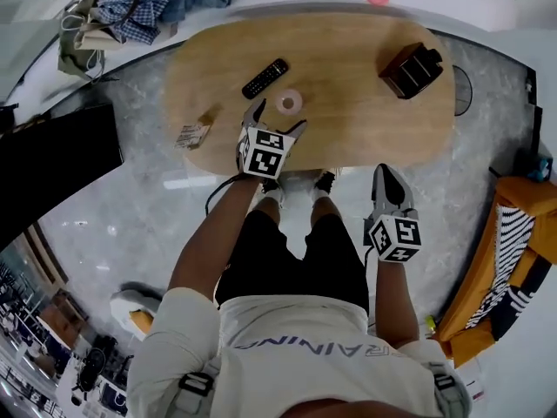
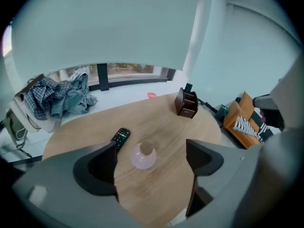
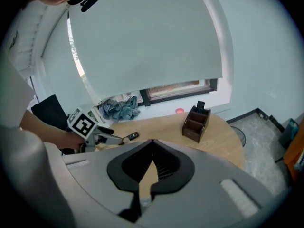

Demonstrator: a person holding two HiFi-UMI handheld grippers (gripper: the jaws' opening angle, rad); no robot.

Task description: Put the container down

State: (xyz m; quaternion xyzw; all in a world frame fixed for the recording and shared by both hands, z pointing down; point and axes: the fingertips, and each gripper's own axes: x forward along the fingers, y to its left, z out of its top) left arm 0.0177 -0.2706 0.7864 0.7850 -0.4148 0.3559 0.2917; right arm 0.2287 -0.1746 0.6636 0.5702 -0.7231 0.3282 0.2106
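Nearest the person, the right tongs (image 1: 383, 174) hang off the tabletop's (image 1: 348, 116) near edge, well right of the container (image 1: 289, 102), jaws pressed together on nothing. Up at the near edge, the left tongs (image 1: 277, 118) are spread wide, and the little pink round container stands upright on the wood in the gap by their tips, with neither jaw touching it. Just left of the container and closer to that edge lies a small packet (image 1: 193, 135). Just beyond the container, to its left, is a black remote control (image 1: 265, 78). Farther right stands a dark brown desk organizer (image 1: 411, 70). Far left, past the tabletop, sits a heap of clothes (image 1: 144, 7).
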